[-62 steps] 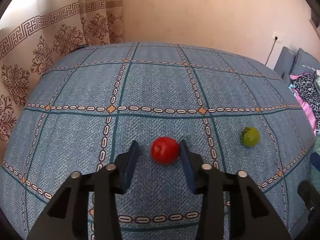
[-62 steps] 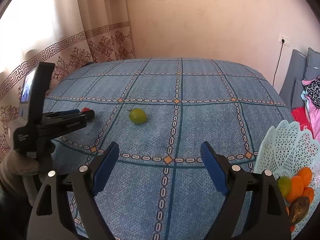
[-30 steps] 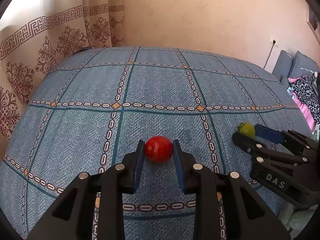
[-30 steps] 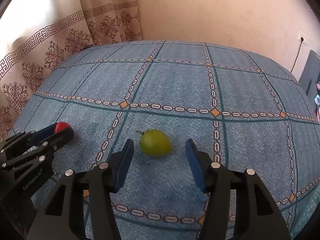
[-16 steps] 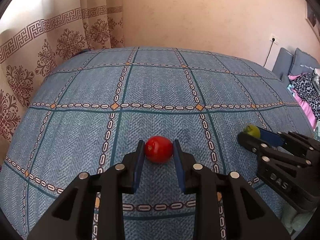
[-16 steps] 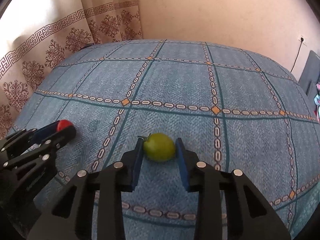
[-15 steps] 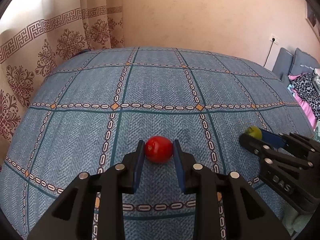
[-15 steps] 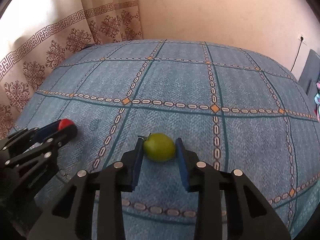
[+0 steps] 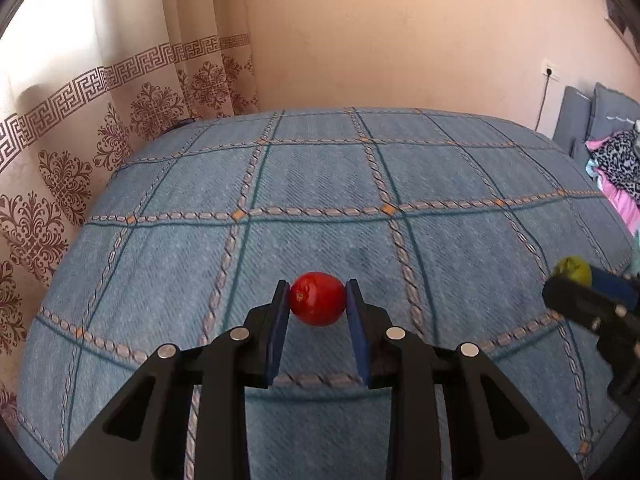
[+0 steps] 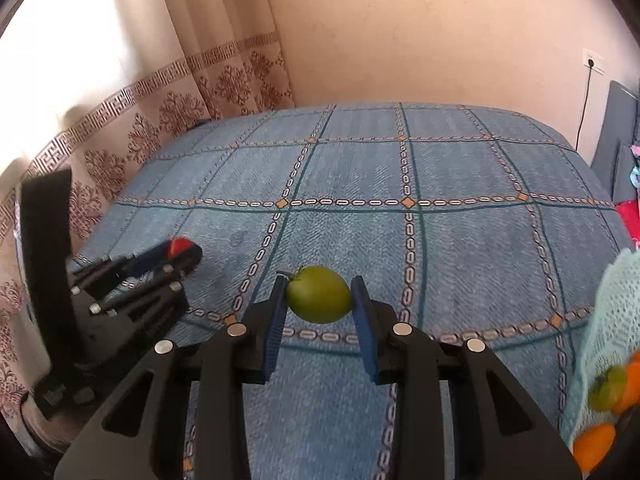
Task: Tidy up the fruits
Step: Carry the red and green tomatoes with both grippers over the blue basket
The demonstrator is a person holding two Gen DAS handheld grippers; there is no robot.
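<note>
**No readable text in either view**

Nothing in the two pictures carries a word, brand, number or sign that can be read. The left gripper (image 10: 188,254), seen from the right wrist camera, has a small pale patch low on its body, to the left of the green fruit (image 10: 319,294), but it is too blurred to make out. The curtain (image 9: 92,120) left of the blue cloth (image 9: 340,184) bears only a key-pattern border and floral ornaments, no letters
</note>
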